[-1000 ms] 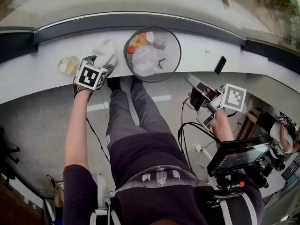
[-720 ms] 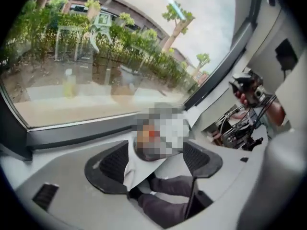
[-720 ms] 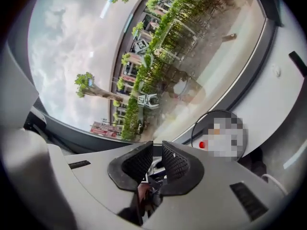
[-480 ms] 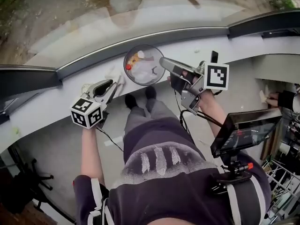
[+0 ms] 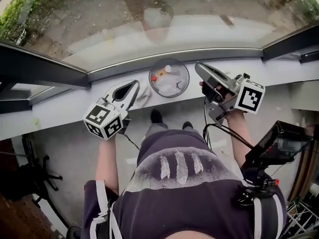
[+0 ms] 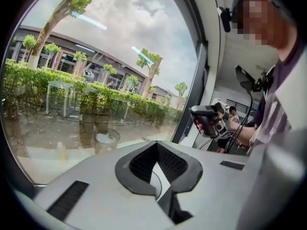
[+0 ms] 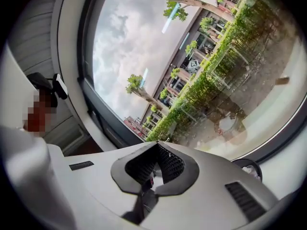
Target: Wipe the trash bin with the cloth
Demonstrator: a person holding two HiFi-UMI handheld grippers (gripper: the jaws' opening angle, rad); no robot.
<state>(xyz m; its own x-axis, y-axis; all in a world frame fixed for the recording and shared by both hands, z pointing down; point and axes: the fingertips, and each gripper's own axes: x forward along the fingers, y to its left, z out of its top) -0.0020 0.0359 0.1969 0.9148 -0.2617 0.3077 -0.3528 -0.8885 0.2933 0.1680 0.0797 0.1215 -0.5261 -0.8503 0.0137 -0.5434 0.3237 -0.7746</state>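
The window (image 5: 149, 24) fills everything ahead of both sets of jaws, and the white ledge (image 5: 60, 114) beneath it runs across below them. The trash bin (image 5: 169, 77) stands upright on that ledge with its round mouth facing up. It sits between your two grippers and lower than both, so neither set of jaws points at it. In the right gripper view only a sliver of its rim peeks in, low and to the right of the jaws. Your right gripper (image 5: 199, 66) has its tip just beside the bin's rim on the right. Its jaws have just been closing and now sit clenched together with nothing between them. Your left gripper (image 5: 133, 85) points out at the glass. Its jaws too have just been closing, and they are pressed together on nothing. The cloth (image 5: 143, 97), a pale blurred patch on the ledge, lies just beside the left jaw tips on their bin side and beneath them, apart from both grippers. I judge your left hand the nearer one to it, so those jaws would need to part and tip down toward it before any wiping starts.
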